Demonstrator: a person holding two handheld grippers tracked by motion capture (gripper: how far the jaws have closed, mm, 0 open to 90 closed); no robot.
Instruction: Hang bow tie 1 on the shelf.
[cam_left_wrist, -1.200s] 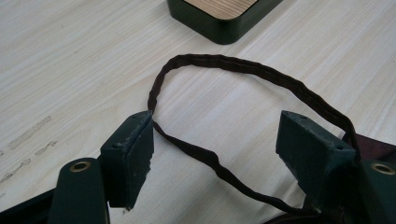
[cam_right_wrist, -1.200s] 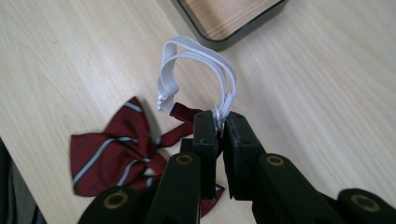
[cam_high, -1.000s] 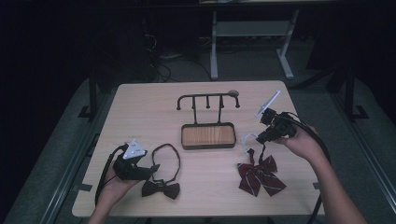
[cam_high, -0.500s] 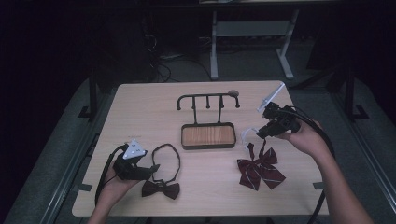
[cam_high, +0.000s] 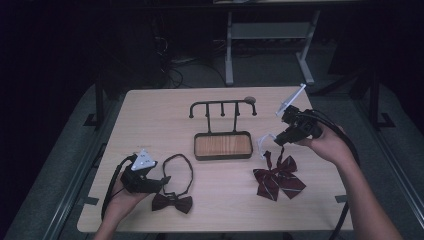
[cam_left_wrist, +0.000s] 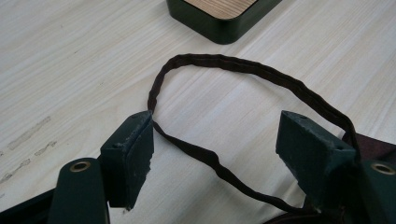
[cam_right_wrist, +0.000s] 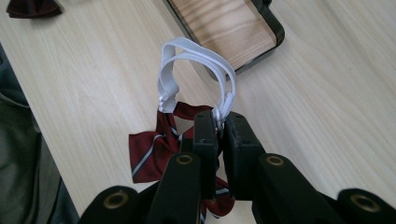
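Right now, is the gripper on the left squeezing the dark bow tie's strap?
No, the left gripper is open, its jaws standing apart on either side of the dark strap, which lies loose on the table.

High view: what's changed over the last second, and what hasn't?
The right gripper, shut on the white strap of the red striped bow tie, has lifted slightly up and away, raising the strap while the bow drags a little. The left gripper stays open by the dark bow tie; the hook stand hasn't moved.
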